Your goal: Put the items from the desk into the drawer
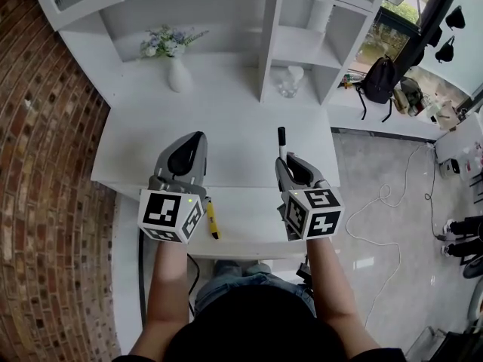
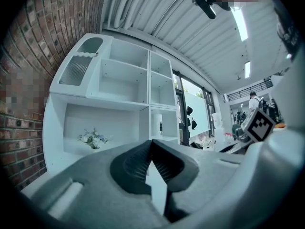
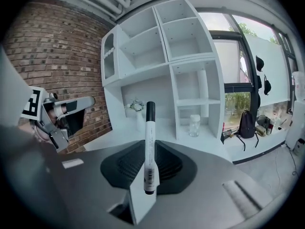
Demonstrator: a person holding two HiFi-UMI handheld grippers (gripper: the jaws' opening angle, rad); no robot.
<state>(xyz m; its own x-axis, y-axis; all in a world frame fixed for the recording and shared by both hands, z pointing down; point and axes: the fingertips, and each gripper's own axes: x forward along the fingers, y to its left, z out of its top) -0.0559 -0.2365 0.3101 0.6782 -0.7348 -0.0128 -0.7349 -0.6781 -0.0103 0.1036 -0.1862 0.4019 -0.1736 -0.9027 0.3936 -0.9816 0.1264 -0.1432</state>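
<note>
Marker (image 3: 149, 142), black cap up: standing upright in the right gripper (image 1: 287, 164), whose jaws are pinching its lower end, raised above the desk (image 1: 234, 149). Left gripper (image 1: 195, 143) is hovering alongside, jaws together, holding nothing. A yellow pen (image 1: 213, 221) is lying on the lower white surface, apparently the pulled-out drawer (image 1: 249, 232). Step in hand, probably: carrying the marker there. The next move is calling for lowering it over the drawer, then letting go.

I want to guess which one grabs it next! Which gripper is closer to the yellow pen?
Left. The yellow pen lies just beside the left gripper, by its cube. The right gripper, holding a marker, is farther off to the pen's right.
</note>
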